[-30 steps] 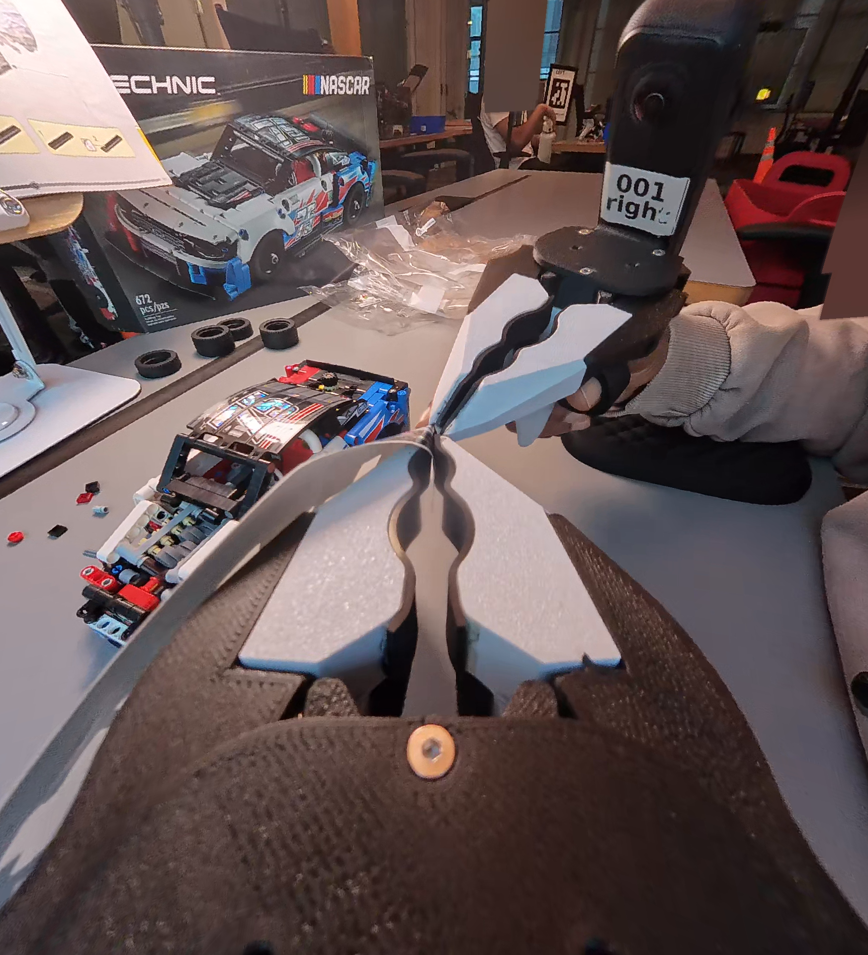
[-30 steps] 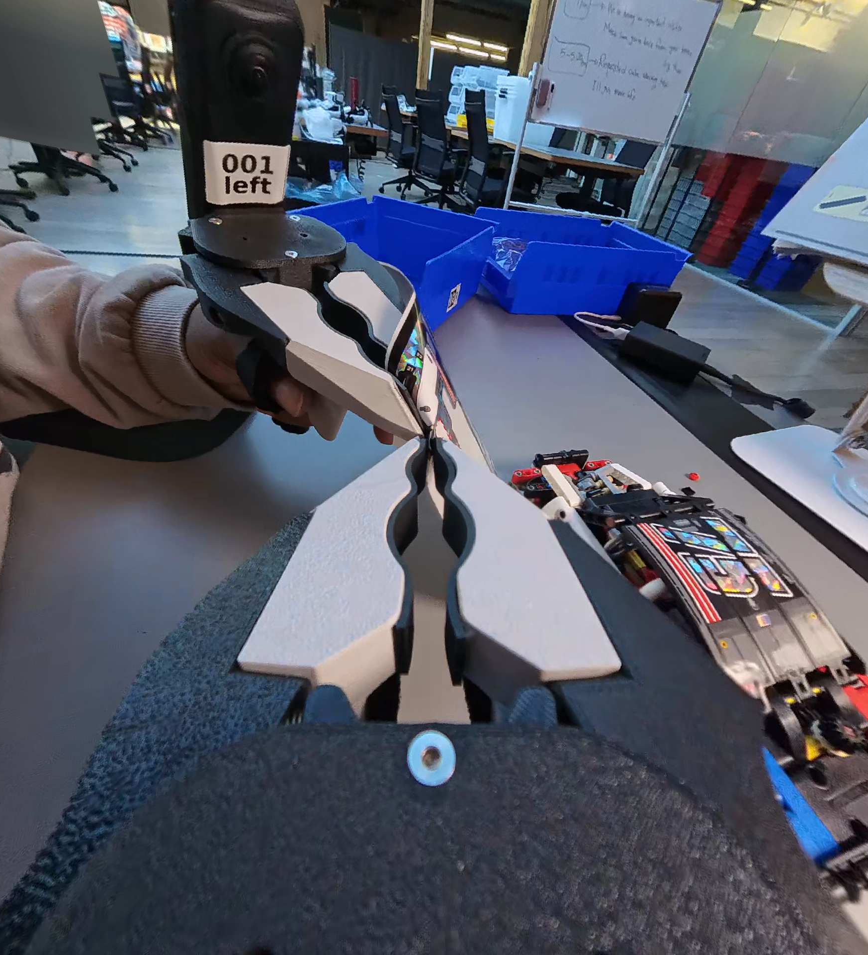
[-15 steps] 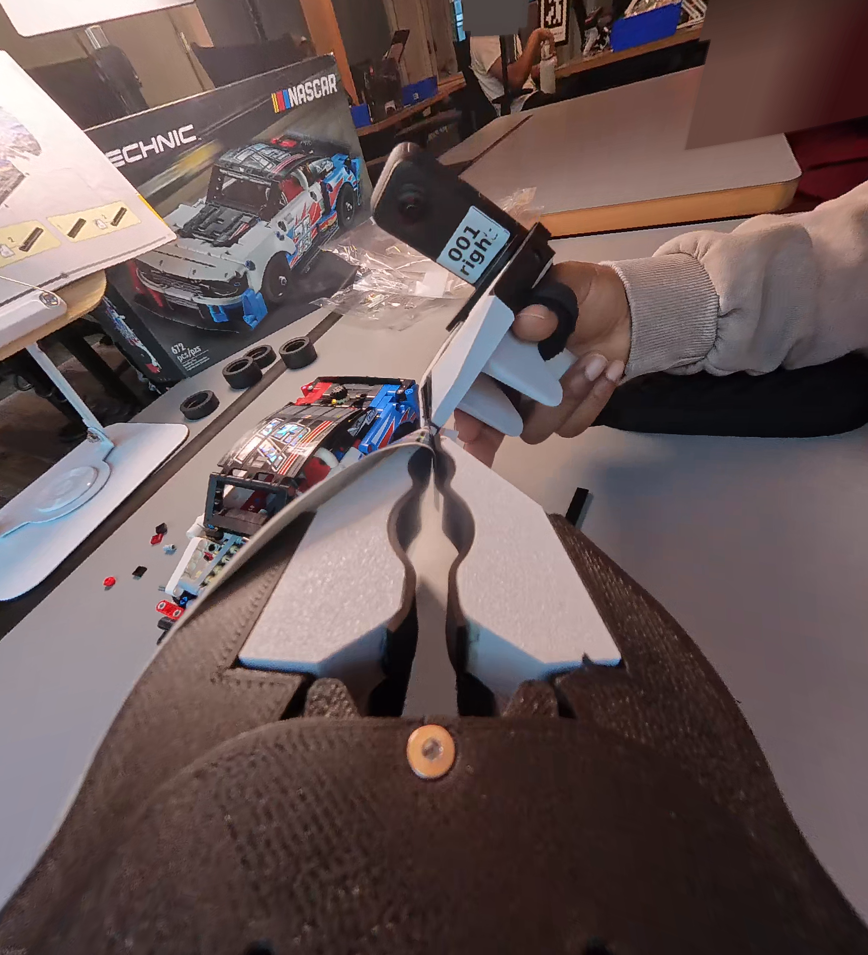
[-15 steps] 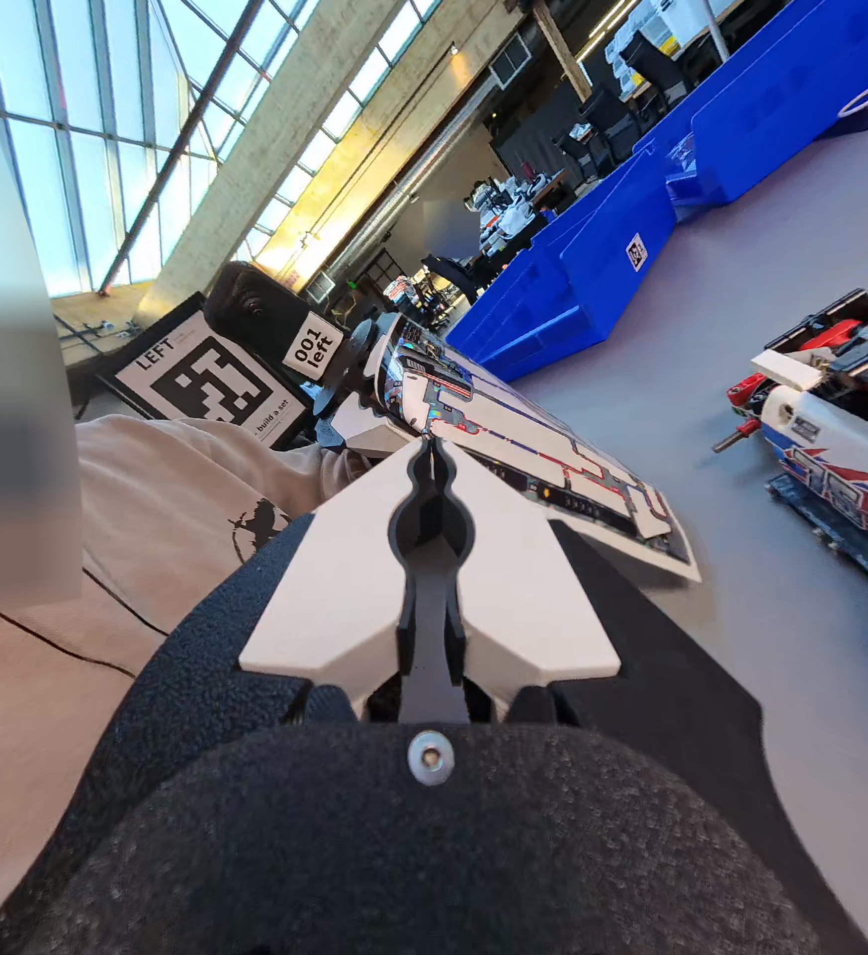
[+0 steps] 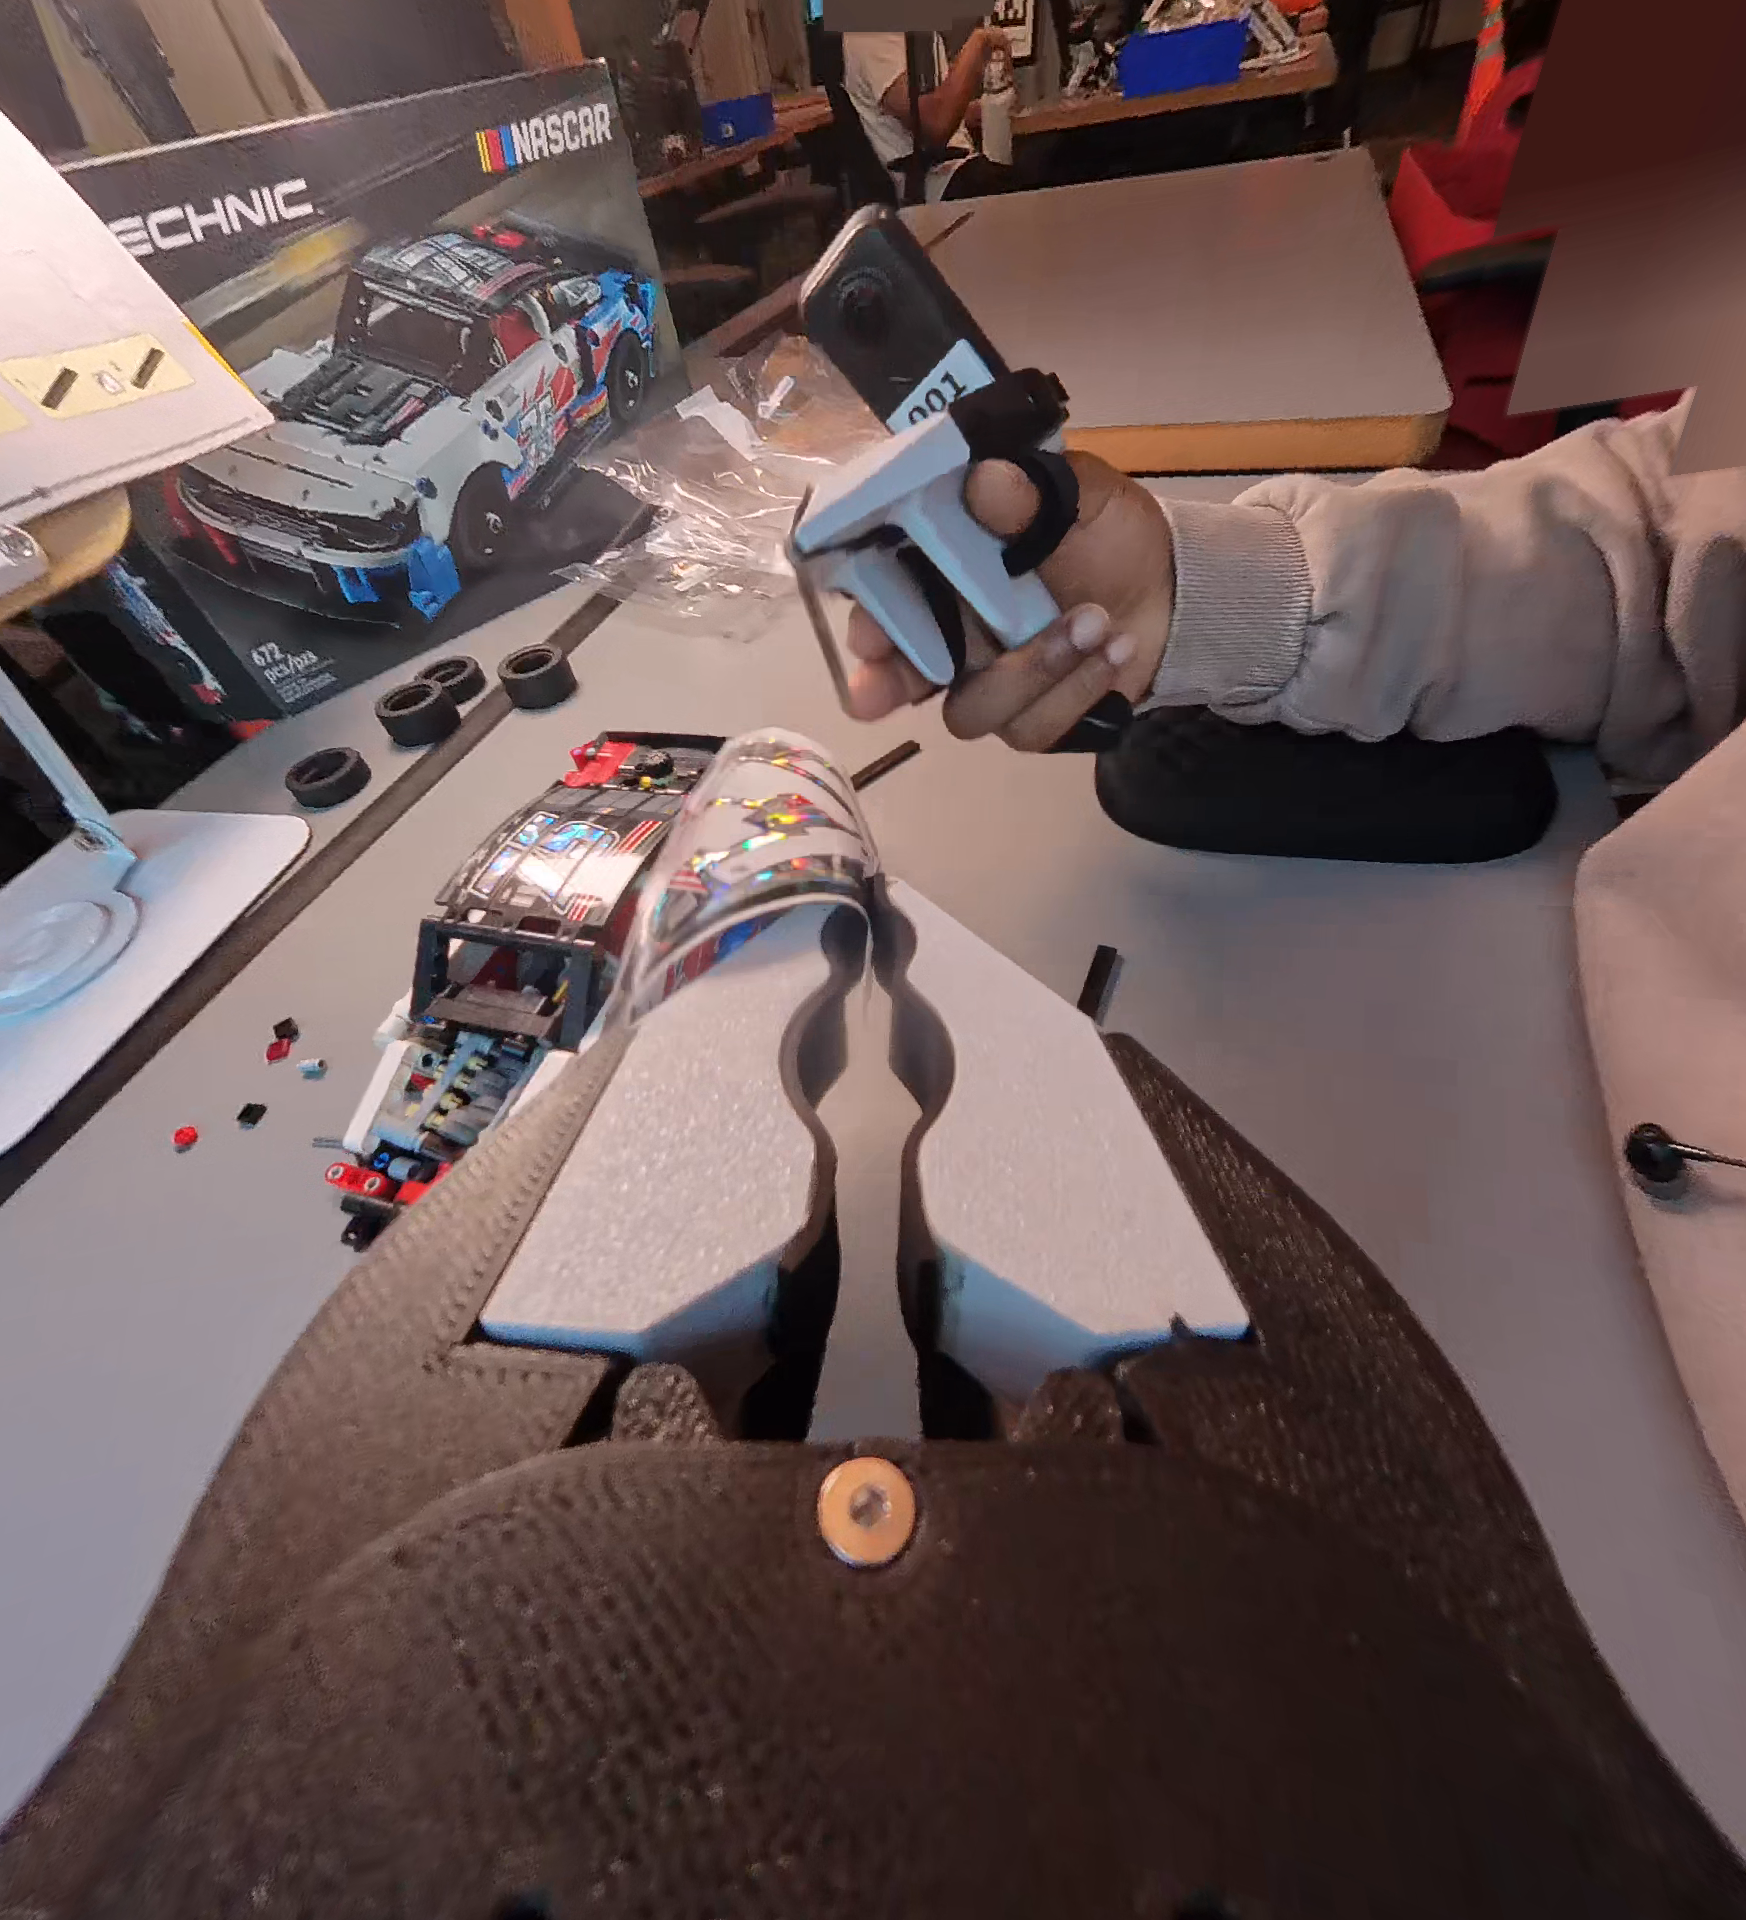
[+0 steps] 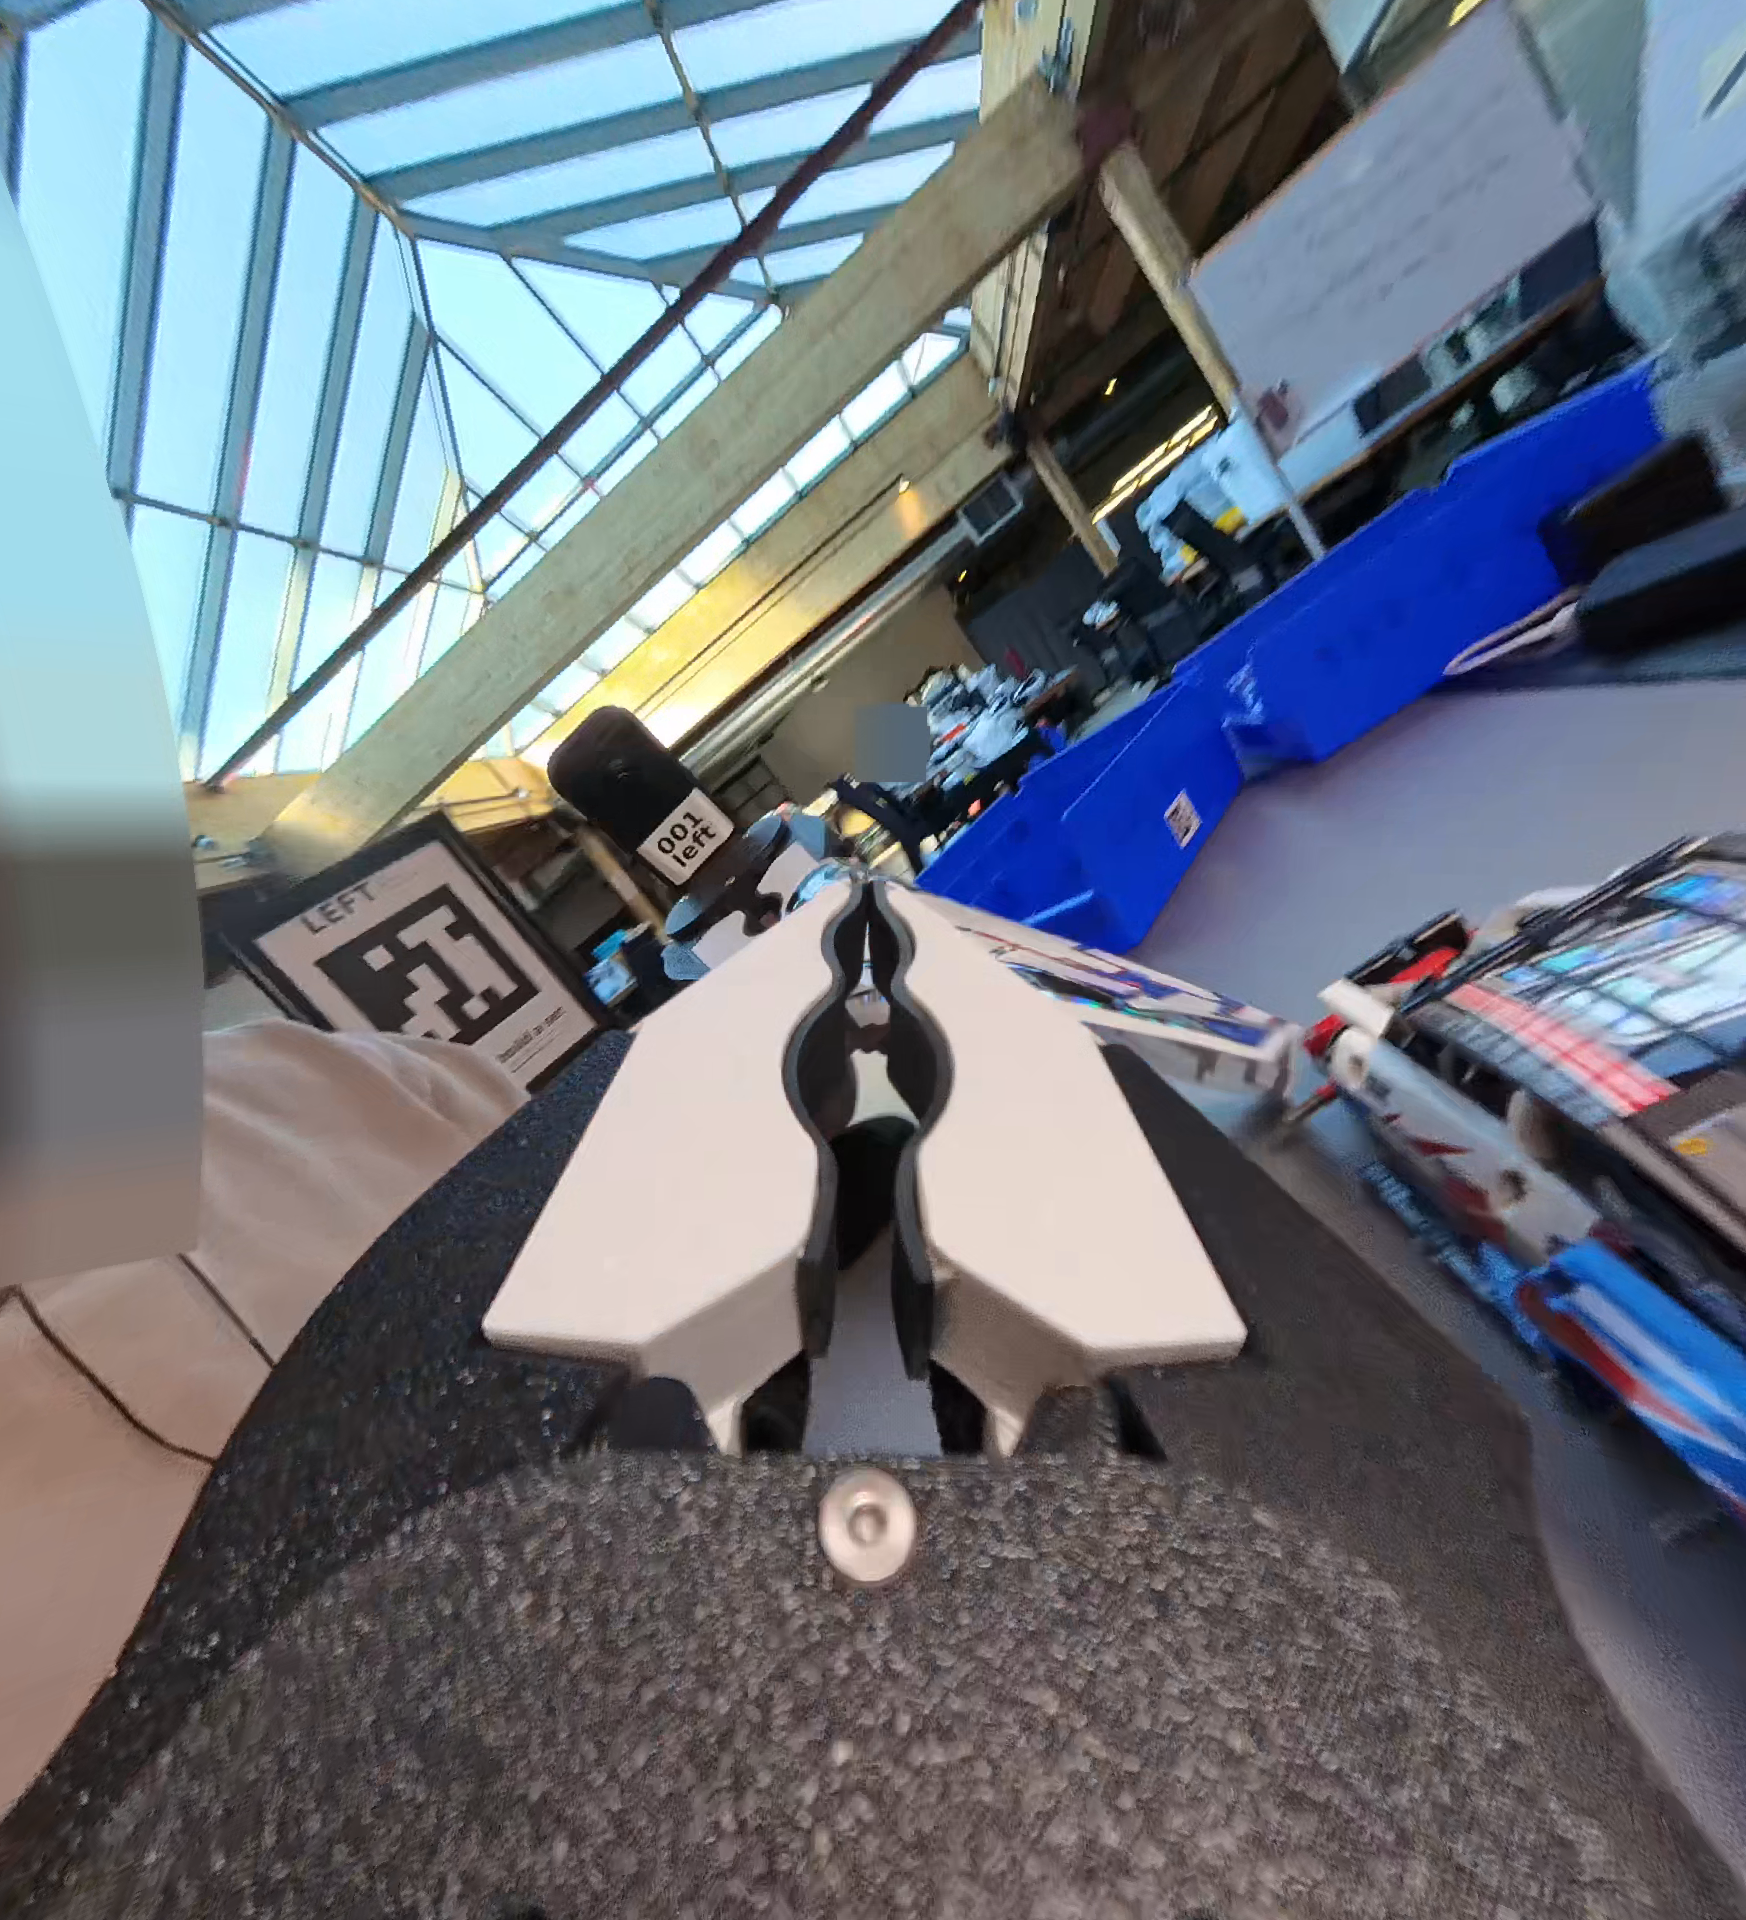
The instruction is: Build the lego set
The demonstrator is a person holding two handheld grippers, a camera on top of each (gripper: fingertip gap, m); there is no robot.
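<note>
The partly built race car [image 5: 536, 914] lies on the grey table [image 5: 1264, 1039]; it also shows at the right of the right wrist view [image 6: 1575, 1091]. My left gripper [image 5: 874, 914] is shut on the edge of a glossy sticker sheet [image 5: 765, 862], which curls over above the car. The sheet also shows in the right wrist view [image 6: 1139, 987]. My right gripper [image 5: 801, 540] is shut and held up behind the sheet, apart from it. A thin sticker strip [image 5: 833, 655] hangs from its tips. In its own view the right gripper [image 6: 869, 888] points at the left gripper.
The set's box [image 5: 381, 364] and clear plastic bags [image 5: 723, 520] stand behind the car. Black tyres [image 5: 433, 707] and small loose parts [image 5: 256, 1081] lie to its left. The booklet stand's white base [image 5: 69, 956] is far left, a black wrist rest [image 5: 1316, 790] right. Blue bins [image 6: 1368, 665] line the far side. Tip to tip, the grippers are about 10 centimetres apart.
My right gripper has pulled up and away from the sticker sheet, tilting upward. The sheet's free end has curled over. The left gripper still holds the sheet.
</note>
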